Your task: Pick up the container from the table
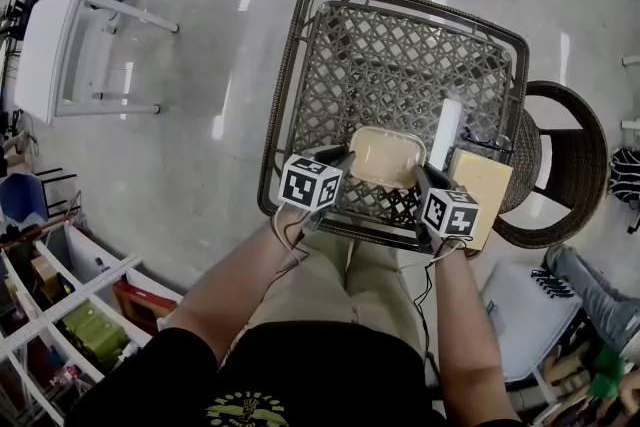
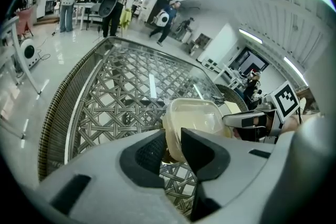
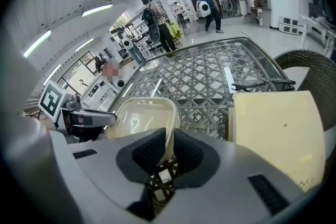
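left claw [image 2: 171,140] | right claw [image 3: 168,147] | container [image 1: 385,156] wall pinched in each

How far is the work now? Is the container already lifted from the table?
Done: both grippers are at the container. In hand: the left gripper and the right gripper are each shut on its rim, at opposite sides. Left: raising it clear of the table; the views do not settle whether it already hangs above the top.
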A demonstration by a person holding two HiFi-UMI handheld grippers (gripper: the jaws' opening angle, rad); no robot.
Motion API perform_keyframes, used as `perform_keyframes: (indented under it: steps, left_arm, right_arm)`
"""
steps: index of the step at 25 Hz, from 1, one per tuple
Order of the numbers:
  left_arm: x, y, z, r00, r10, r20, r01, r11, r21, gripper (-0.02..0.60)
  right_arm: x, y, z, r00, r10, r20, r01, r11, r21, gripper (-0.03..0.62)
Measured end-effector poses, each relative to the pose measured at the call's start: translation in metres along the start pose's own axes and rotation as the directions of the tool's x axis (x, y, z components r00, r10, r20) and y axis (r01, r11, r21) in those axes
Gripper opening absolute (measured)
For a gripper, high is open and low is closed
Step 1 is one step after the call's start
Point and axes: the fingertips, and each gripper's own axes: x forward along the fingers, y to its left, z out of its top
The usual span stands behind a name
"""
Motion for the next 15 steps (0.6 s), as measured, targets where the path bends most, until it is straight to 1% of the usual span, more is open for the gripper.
perform_keyframes:
  steps: [5, 8, 12, 15]
  left_arm:
    - [0.0028, -0.0030, -0.0016, 1.000, 0.007, -0.016, -0.008, 1.000, -0.018, 0.055]
    - [0.0037, -0.0026, -0.0022, 1.000, 0.005, -0.010, -0.006, 0.999, -0.031, 0.051]
    - [0.0028, -0.0025, -0.0035, 1.000, -0.010, -0.006, 0.010, 0.997, -0.071, 0.043]
    - [0.0029, -0.0028, -0.0028, 1.000, -0.005, -0.018, 0.003, 0.997, -0.076, 0.038]
  right_arm:
    - [0.0008, -0.0001, -0.0006, 1.000, -0.005, -0.005, 0.005, 1.000, -0.017, 0.044]
    - [0.0015, -0.0001, -0.0006, 1.000, -0.007, -0.002, 0.007, 1.000, -0.006, 0.041]
    - [0.0022, -0.0011, -0.0026, 1.000, -0.011, -0.018, 0.011, 1.000, -0.001, 0.040]
    - [0.0018, -0.0012, -0.0021, 0.999, -0.030, -0.018, 0.030, 1.000, 0.001, 0.037]
